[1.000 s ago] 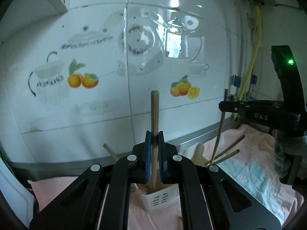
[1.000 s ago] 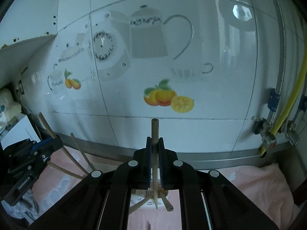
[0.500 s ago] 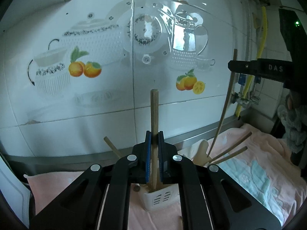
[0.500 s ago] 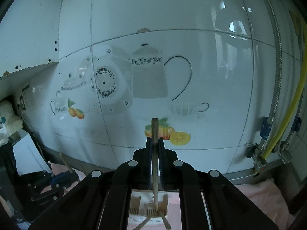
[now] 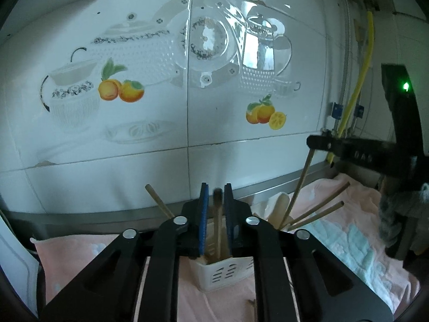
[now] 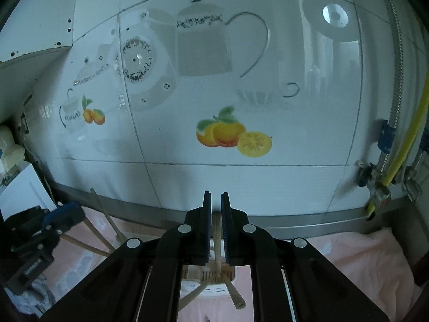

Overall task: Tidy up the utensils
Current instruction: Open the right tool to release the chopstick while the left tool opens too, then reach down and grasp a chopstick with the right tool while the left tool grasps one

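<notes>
Left gripper [image 5: 215, 201] low centre, jaws opening, wooden stick [image 5: 218, 230] loose between them over white slotted holder [image 5: 224, 273], right gripper [image 6: 216, 214] clamped narrowly on another stick [image 6: 216, 238], blurred lettering on its side [image 5: 363, 157], pink cloth [image 5: 348, 214].

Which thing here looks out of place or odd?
One wooden stick lies tilted against the front of the white holder, its end on the pink towel, while other sticks stand inside.
</notes>
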Demonstrator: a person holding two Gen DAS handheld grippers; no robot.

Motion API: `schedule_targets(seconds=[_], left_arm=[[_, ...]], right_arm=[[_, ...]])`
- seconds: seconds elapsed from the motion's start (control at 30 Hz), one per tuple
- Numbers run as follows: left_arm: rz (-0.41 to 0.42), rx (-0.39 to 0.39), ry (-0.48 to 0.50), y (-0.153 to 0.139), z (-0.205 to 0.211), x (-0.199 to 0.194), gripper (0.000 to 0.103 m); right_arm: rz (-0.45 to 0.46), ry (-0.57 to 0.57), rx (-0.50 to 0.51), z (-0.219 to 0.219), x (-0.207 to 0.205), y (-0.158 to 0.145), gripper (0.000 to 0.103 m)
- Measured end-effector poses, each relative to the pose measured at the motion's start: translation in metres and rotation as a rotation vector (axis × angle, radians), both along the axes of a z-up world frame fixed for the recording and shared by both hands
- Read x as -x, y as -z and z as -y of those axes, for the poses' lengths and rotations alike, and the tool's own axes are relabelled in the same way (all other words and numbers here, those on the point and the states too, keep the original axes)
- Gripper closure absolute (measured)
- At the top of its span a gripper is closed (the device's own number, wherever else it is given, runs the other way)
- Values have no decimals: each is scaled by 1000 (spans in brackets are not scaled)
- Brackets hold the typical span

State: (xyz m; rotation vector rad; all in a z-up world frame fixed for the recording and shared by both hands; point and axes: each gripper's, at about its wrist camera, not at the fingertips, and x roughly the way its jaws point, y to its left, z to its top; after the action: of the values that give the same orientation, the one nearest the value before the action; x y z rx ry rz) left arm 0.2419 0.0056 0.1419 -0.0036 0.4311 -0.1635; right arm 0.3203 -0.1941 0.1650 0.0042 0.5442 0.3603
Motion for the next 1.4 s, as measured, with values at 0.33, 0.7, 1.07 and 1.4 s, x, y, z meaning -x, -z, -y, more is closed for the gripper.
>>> schedule_targets(seconds=[0.33,0.7,1.07,1.4], left_arm=[[40,18,20,-16,1,49,64],[-22,37,52,28,5,123,49],[-131,42,60,95,7,174,49],[-250,43,143,150,39,204,49]], right_arm=[[41,-3,-29,16,48,-16,78],[-16,-42,-23,26,139,37,69],[-129,-23,10,32,210,124,69],[-202,9,32,44,236,167,69]])
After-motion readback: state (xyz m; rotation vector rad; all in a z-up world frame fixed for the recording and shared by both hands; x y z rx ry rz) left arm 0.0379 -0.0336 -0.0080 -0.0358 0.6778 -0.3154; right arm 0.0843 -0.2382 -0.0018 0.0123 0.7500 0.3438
